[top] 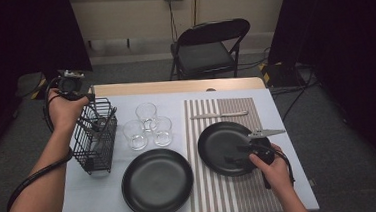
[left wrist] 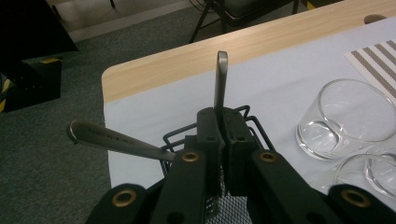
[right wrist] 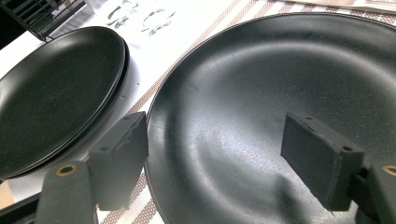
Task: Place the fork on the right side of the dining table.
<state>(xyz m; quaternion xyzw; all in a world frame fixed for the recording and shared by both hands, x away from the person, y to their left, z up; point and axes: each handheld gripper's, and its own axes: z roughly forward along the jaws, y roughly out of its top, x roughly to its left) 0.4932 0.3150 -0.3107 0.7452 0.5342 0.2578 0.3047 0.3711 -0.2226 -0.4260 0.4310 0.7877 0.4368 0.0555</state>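
At the table's left stands a black wire cutlery basket. My left gripper reaches down into it. In the left gripper view that gripper is shut on the upright handle of a metal utensil, whose head is hidden below. A second utensil handle leans out of the basket. My right gripper hangs over a black plate on the striped placemat. That gripper is open. One jaw is outside the plate's rim and the other is over its inside, and neither presses on it.
A second black plate lies at the front centre, left of the placemat. Three clear glasses cluster between the basket and the placemat. A knife lies across the placemat's far end. A folding chair stands behind the table.
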